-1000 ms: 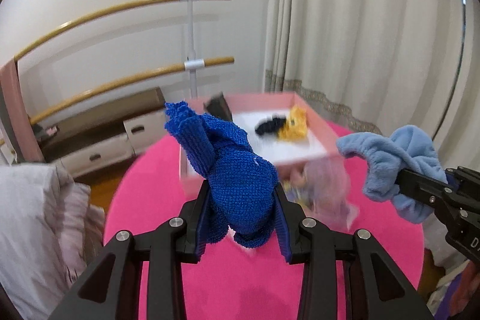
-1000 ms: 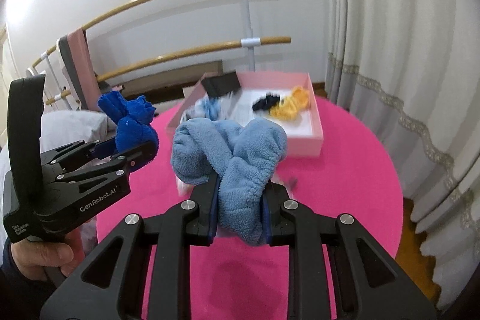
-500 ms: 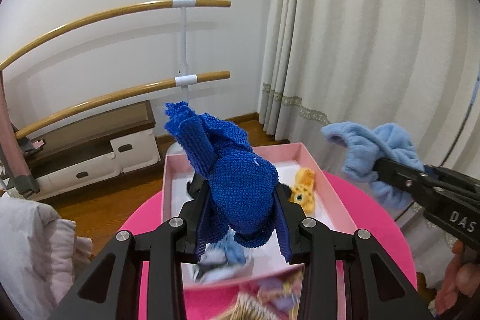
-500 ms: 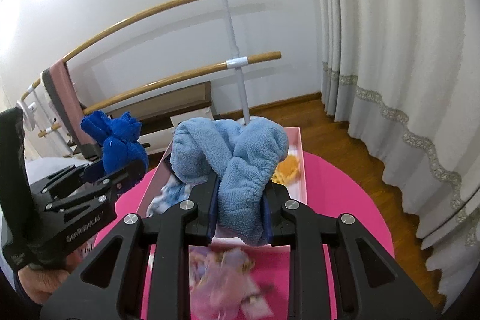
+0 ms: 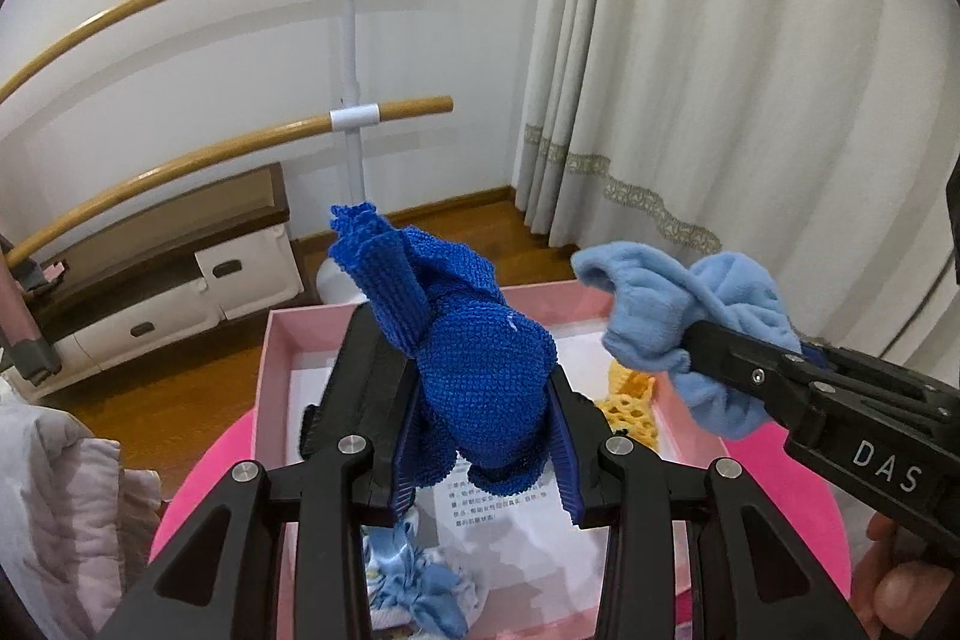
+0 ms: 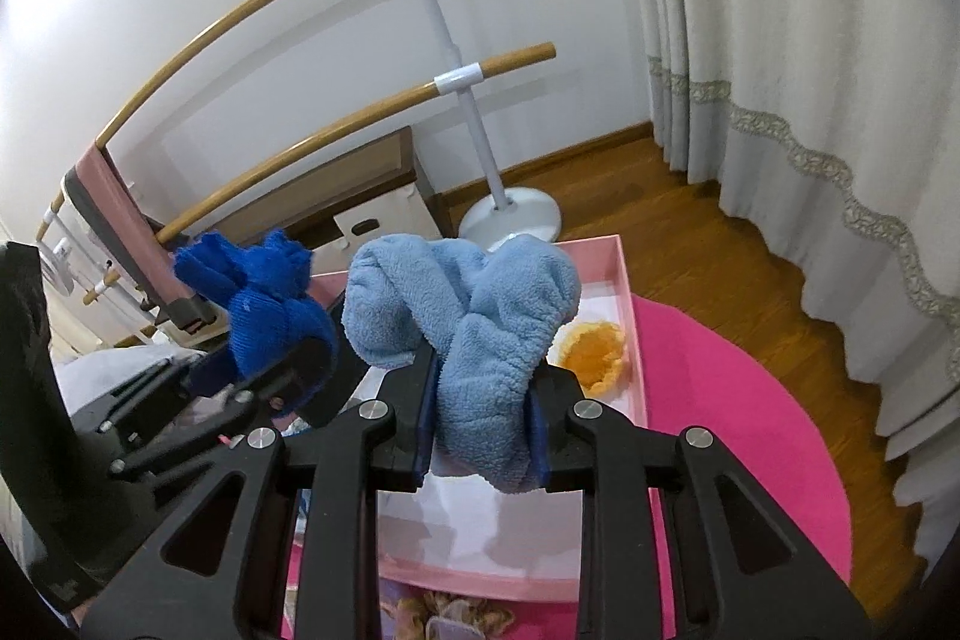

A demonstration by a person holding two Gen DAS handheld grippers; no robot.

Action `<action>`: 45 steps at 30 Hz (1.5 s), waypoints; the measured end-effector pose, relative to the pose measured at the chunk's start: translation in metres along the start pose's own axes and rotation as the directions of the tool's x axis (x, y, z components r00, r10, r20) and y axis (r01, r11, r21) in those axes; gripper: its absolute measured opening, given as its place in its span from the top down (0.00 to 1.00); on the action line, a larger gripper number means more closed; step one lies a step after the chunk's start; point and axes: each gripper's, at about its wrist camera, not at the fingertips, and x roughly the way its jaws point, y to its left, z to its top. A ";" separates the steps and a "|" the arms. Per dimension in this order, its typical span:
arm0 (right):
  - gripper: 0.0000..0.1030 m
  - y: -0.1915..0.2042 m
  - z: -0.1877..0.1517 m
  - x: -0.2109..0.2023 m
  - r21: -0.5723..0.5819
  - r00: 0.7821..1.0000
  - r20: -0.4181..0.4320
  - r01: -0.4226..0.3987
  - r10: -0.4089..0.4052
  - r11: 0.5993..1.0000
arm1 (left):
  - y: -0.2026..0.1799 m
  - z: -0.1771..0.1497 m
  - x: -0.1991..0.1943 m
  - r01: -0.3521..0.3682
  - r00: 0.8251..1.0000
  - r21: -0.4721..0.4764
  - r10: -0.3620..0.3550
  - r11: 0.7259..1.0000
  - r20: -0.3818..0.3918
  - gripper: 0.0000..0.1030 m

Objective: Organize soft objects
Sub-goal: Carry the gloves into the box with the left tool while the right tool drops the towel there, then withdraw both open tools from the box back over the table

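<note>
Blue knit cloth (image 5: 486, 382) between left hand-held gripper (image 5: 483, 454) pads

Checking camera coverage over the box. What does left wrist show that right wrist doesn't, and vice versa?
Only left wrist: the printed paper sheet on the box floor, the light blue satin item at the near end of the box, and a fingertip of the right hand.

Only right wrist: the curly-haired item on the table outside the box.

Both: the pink box, pink table, yellow item, the dark blue knit piece in the left gripper, and the light blue fleece piece in the right gripper, whose jaws are opening.
</note>
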 end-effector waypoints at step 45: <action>0.00 0.066 -0.085 -0.117 -0.053 0.980 0.172 0.115 -0.104 0.992 | 0.000 -0.112 -0.151 -0.160 0.967 -0.012 0.159 0.987 0.201 0.00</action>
